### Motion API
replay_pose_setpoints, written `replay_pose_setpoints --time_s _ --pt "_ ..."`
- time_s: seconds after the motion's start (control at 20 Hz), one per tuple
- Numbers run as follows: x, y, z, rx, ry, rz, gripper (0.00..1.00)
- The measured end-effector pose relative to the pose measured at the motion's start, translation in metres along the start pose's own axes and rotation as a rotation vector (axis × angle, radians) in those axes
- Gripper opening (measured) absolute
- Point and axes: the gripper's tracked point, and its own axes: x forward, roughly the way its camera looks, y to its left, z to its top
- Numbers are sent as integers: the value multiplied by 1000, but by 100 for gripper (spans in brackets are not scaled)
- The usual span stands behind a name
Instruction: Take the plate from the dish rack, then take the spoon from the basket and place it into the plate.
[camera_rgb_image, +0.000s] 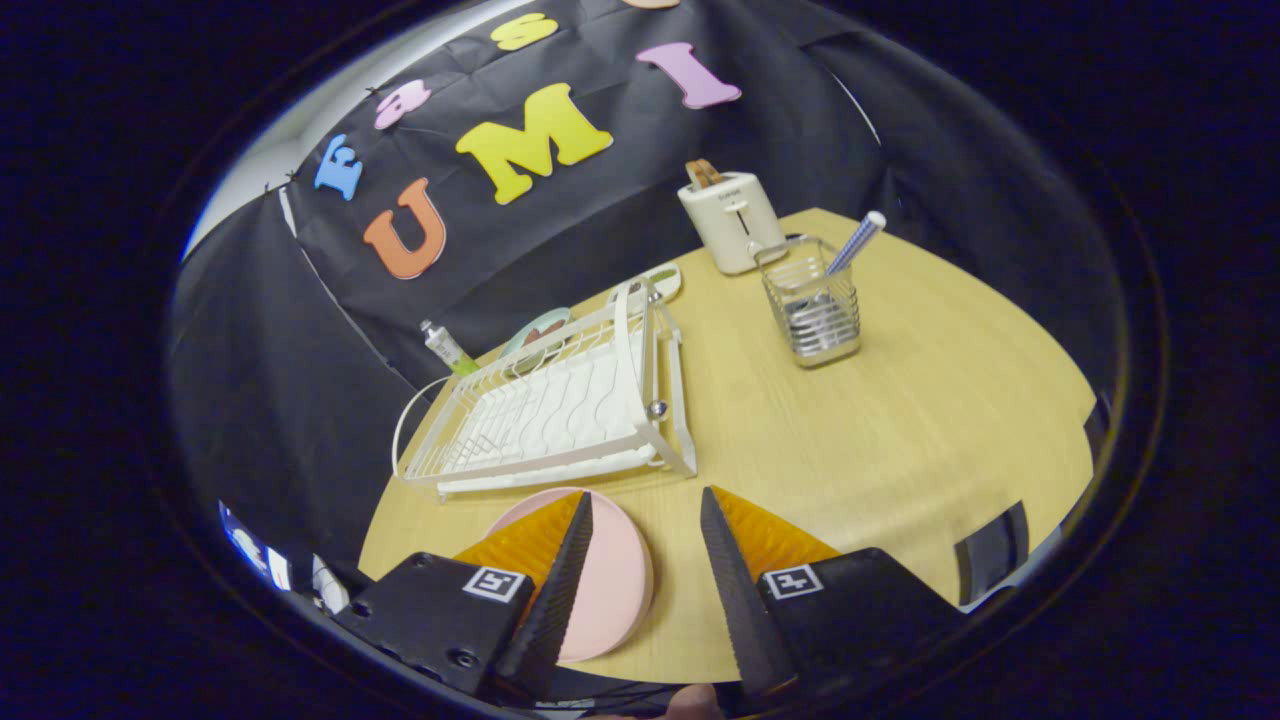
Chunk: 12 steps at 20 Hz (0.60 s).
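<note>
A pink plate (610, 580) lies flat on the wooden table (900, 420), just in front of the white dish rack (560, 410). My gripper (645, 505) is open above it; the one finger overlaps the plate, the other hangs over bare table beside it, and nothing is between them. Beyond the fingers stands a wire basket (812, 305) with a spoon (853, 243) upright in it, its striped handle sticking out at the top.
A white toaster (733, 222) stands behind the basket by the black wall. A small tube (446, 347) and two patterned plates (540, 330) lie behind the rack. The table's front edge runs just under the fingers.
</note>
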Motion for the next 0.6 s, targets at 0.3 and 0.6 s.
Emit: replay_pose_setpoints --time_s 0.3,0.6 --pt "-38 -40 45 -216 -270 -152 94" --pt "-36 -84 89 -292 -413 -189 94"
